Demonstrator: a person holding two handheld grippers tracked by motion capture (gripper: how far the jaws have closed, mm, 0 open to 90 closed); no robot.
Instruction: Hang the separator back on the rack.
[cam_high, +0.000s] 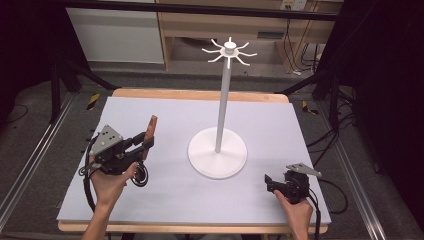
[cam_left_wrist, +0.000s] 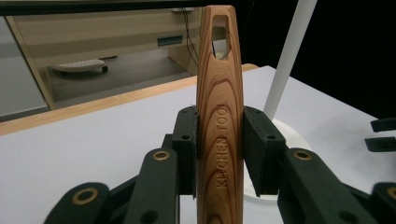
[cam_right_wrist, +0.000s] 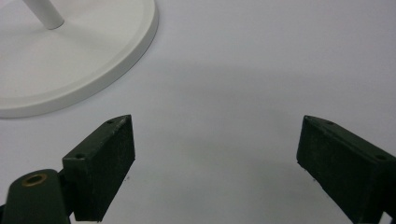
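Wooden handle (cam_left_wrist: 219, 126) stands upright, clamped in the raised left claw (cam_left_wrist: 219, 154).

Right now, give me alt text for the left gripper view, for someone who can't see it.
A wooden handle stamped KITCHEN TOOL, with a hanging slot at its tip, stands clamped between the left gripper's two black jaws. Behind it lie the pale table and the white stand's pole and base.

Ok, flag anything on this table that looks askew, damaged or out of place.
Nothing stands out. The white hook stand stands upright on the table, the left hand-held gripper grips the wooden handle squarely, and the right hand-held gripper rests open on the bare surface.
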